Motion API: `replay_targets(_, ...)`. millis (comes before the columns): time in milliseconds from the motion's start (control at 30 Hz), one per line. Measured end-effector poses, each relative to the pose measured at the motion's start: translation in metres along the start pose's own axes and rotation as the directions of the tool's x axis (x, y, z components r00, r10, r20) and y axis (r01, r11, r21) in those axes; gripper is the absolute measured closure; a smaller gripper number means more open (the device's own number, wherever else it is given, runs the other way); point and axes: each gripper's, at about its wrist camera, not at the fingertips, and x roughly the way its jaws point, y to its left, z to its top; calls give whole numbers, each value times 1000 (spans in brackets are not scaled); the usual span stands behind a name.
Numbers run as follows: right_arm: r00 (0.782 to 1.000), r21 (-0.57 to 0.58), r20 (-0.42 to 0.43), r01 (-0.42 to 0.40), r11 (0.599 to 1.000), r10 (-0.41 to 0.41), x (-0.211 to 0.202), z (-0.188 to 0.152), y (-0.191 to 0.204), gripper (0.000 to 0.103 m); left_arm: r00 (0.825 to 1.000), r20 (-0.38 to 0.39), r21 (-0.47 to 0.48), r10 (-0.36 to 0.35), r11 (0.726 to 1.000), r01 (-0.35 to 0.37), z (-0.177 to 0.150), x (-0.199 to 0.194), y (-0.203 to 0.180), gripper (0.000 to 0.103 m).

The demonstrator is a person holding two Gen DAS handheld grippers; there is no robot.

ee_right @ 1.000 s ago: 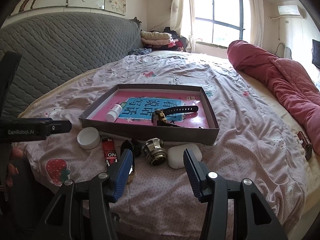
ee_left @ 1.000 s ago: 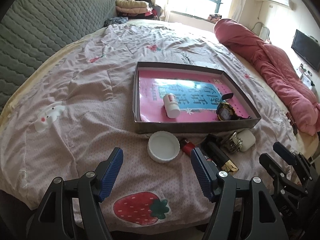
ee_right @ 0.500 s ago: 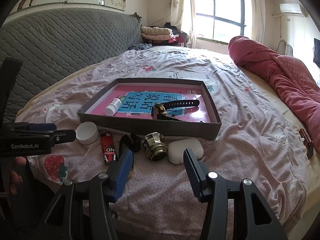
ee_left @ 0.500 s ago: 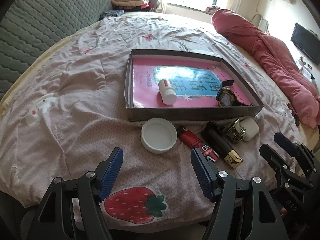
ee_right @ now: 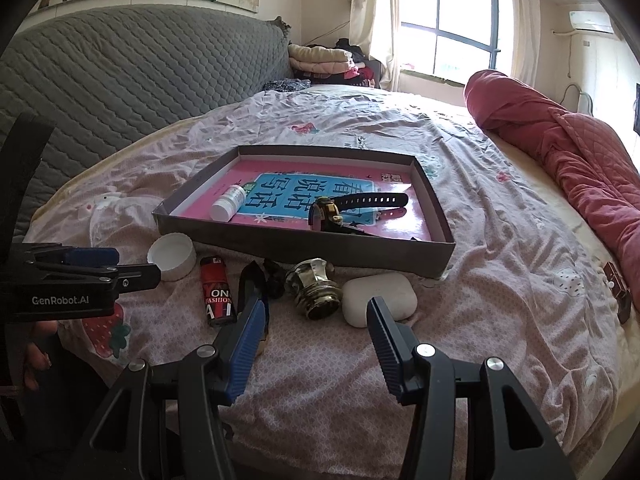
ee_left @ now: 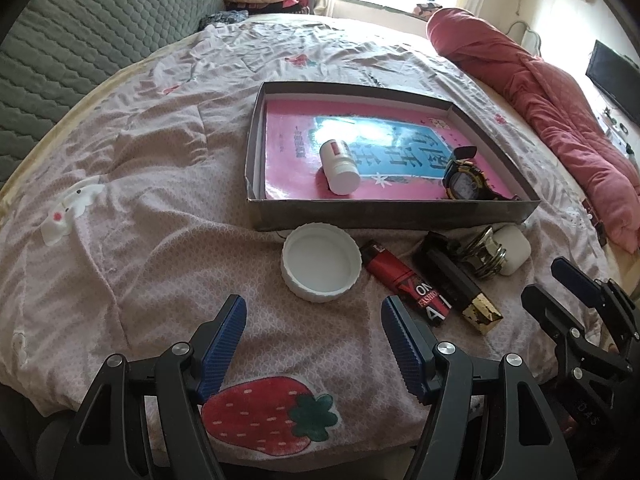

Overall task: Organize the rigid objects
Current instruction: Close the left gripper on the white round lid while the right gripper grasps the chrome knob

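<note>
bed bare left | lid touching tray edge

A: Where does the left wrist view look from?
B: Low at the bed's near edge, tilted steeply down, close.
A: And the right?
B: Beside it, flatter, toward the window. Both share the grey tray.

left gripper: black frame, silver screws, ribbed blue pads | right gripper: same black frame, blue pads | marking: white "GenRobot.AI" is printed on left gripper's side
</note>
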Motion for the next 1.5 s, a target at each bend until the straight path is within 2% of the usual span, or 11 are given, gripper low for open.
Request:
replay_targets(600,997,-101,-63,32,994,-38,48,5,4,50,1000,-16,-3,13,1000,-13,3,27,3,31)
replay_targets(833,996,-148,-58,60,987,-69,57,5,6,50,1000,-1,3,16,1000,-16,6,32,2,31)
replay_targets(1433,998,-196,-33,54,979,-61,72,10,8,50,999,38,20,28,999,-29,18,50,2,31)
replay_targets(1500,998,-195,-32,44,980,-51,72,10,7,53,999,40,23,33,999,-34,19,51,2,31)
